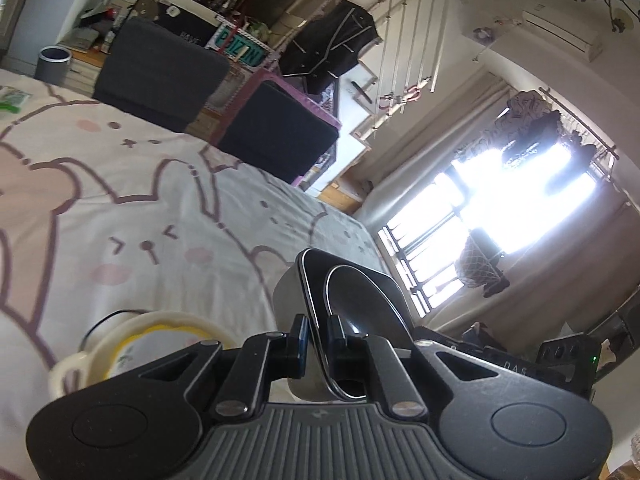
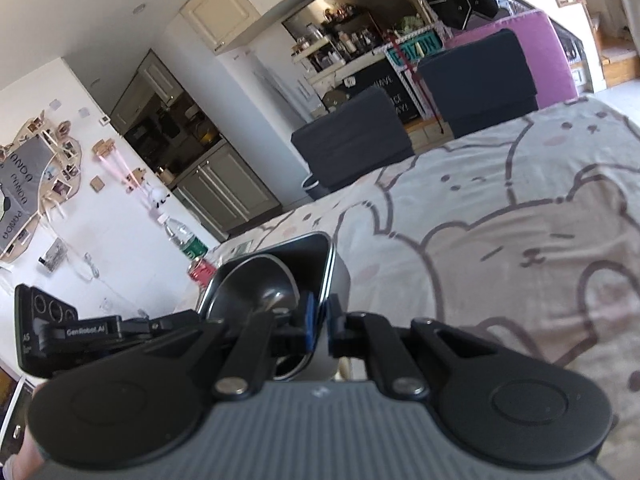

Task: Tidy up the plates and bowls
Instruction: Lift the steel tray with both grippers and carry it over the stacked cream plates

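A square steel container [image 1: 296, 280] with a round steel bowl [image 1: 360, 300] nested in it hangs tilted above the table. In the left wrist view my left gripper [image 1: 318, 338] is shut on the container's near rim wall. In the right wrist view the same container [image 2: 338, 276] and its inner bowl [image 2: 256, 284] fill the centre, and my right gripper [image 2: 320, 324] is shut on the opposite wall. The left gripper's body [image 2: 80, 328] shows at the left of that view. A cream bowl with a yellow inside [image 1: 152, 344] sits on the table below the left gripper, partly hidden.
The table wears a cloth with cartoon bears [image 1: 140, 208]. Two dark chairs [image 1: 160, 72] stand at its far side, with a grey bin [image 1: 54, 64] beyond. A water bottle [image 2: 184, 240] and a red can [image 2: 202, 270] stand near the table's edge. A bright window [image 1: 500, 216] lies to the right.
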{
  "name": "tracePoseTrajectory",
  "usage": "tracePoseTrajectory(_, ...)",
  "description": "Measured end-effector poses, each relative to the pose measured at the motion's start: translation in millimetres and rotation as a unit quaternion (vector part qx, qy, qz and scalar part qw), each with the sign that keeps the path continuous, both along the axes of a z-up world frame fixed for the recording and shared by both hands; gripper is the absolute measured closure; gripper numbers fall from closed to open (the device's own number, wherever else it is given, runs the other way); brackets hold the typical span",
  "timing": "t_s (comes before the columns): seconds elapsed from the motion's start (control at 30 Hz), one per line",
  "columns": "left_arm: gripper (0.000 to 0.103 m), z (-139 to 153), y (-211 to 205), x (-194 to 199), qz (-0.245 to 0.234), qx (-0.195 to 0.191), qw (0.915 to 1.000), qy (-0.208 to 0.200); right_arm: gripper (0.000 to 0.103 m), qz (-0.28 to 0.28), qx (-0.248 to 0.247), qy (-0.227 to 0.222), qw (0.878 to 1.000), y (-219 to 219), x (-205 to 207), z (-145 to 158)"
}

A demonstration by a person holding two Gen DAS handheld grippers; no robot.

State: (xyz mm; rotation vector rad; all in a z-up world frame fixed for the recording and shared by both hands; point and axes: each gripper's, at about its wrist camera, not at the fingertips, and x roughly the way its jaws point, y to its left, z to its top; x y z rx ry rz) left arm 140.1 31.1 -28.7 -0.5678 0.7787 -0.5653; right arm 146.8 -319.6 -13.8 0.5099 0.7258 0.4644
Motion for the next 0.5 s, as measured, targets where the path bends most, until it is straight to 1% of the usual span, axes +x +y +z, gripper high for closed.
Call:
tracePoseTrajectory(0.3, 0.094, -18, 43, -16, 0.038, 0.017, 0.9988, 0.027, 0.095, 0.047, -0.021, 0.028, 0.998, 46, 3, -5)
tracePoseTrajectory(0.5, 0.094, -33, 63, -24, 0.054, 0.024, 0.9971, 0.049, 0.095, 0.078, -0.049, 0.052, 0.994, 79, 5, -13)
